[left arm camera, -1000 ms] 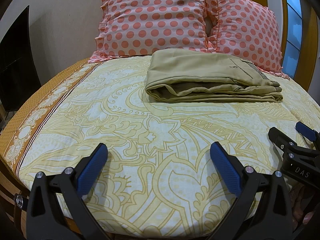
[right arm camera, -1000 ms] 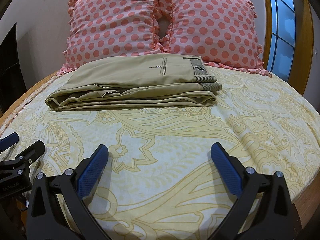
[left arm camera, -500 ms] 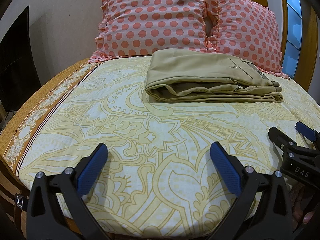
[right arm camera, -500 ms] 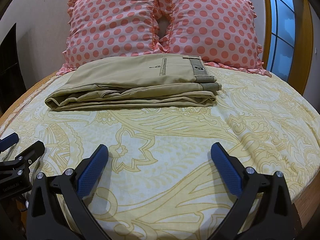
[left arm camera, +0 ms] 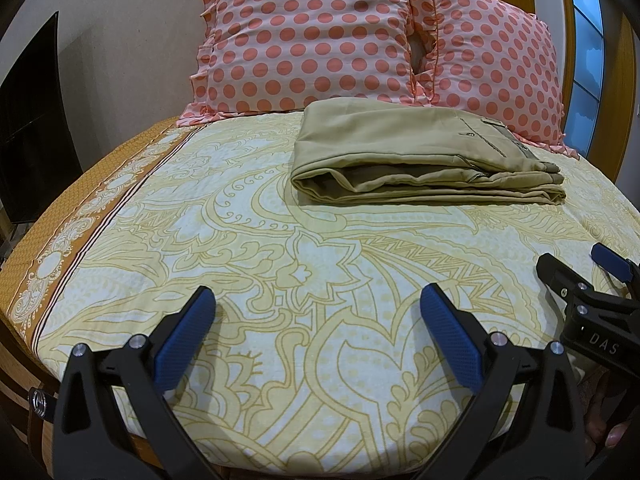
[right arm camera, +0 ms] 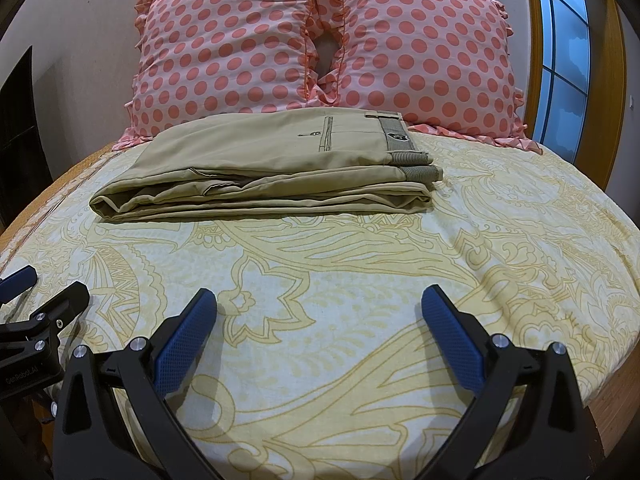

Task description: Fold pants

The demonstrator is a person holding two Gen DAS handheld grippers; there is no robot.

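Two grippers hang low over the near edge of the bed (left arm camera: 240, 240), and neither of them holds anything. On the left side, the left gripper (left arm camera: 318, 332) has its jaws spread wide, with only the yellow patterned bedsheet (right arm camera: 360, 280) showing between the blue pads (left arm camera: 184, 342). Just to the right of it, close beside, the right gripper (right arm camera: 320, 332) is at about the same height, and its jaws are spread wide too, with nothing between them.

Further back, in the middle of the bed, lie the khaki pants (right arm camera: 264, 168). They are well apart from both grippers and rest just in front of the two pink dotted pillows (left arm camera: 312, 36). The pants make a flat, compact stack of several layers. The rounded folded edge is at the left end, and the waistband (right arm camera: 400, 148) with its small label is at the right end, on top. The layers lie quite evenly, though the lower edges stick out a little at the front.

I judge that the folding is finished or almost finished, because the stack looks neat and both grippers are away from it. If any move is needed, it would be a small one: to reach forward and press or straighten the lower layers, without disturbing the stack.
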